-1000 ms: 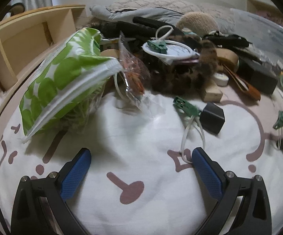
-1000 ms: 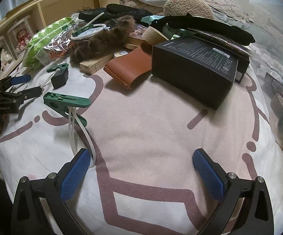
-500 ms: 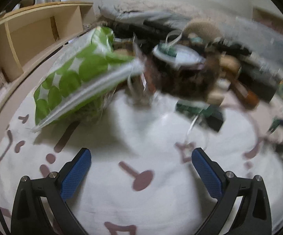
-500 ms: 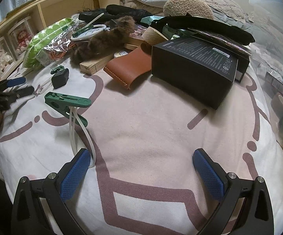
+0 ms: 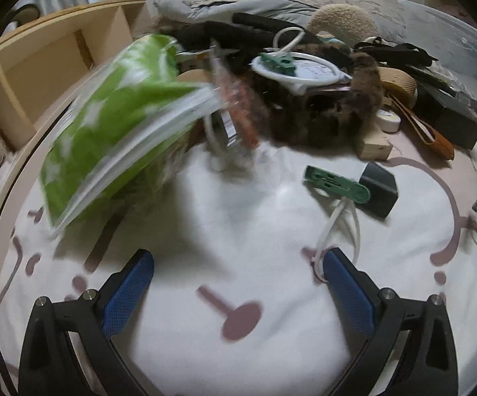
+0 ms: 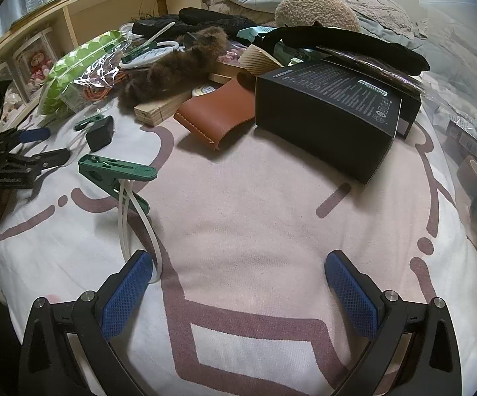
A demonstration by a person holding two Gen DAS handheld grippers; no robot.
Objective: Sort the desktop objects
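My left gripper (image 5: 238, 275) hangs over the white blanket (image 5: 238, 231), jaws wide apart with nothing between them. At its 10 o'clock the green bag (image 5: 119, 125) lies tilted and motion-blurred. At 1 o'clock a green clip (image 5: 336, 184) touches a black cube (image 5: 379, 191), and the clip's white loop (image 5: 337, 234) runs down to just beside my right blue pad (image 5: 347, 293). Past them, at 12, sits the pile with the brown fur (image 5: 321, 112) and a wood block (image 5: 374, 145).

My right gripper (image 6: 238, 282) is also spread, empty, above the pink part of the blanket (image 6: 255, 231). A second green clip (image 6: 116, 171) lies at 10 o'clock, its cord (image 6: 132, 224) reaching my left pad (image 6: 126, 297). The black box (image 6: 327, 115) is at 1 o'clock, the brown pouch (image 6: 222, 112) at 12, touching the box's near corner. I see the left gripper (image 6: 23, 151) at 9 o'clock.
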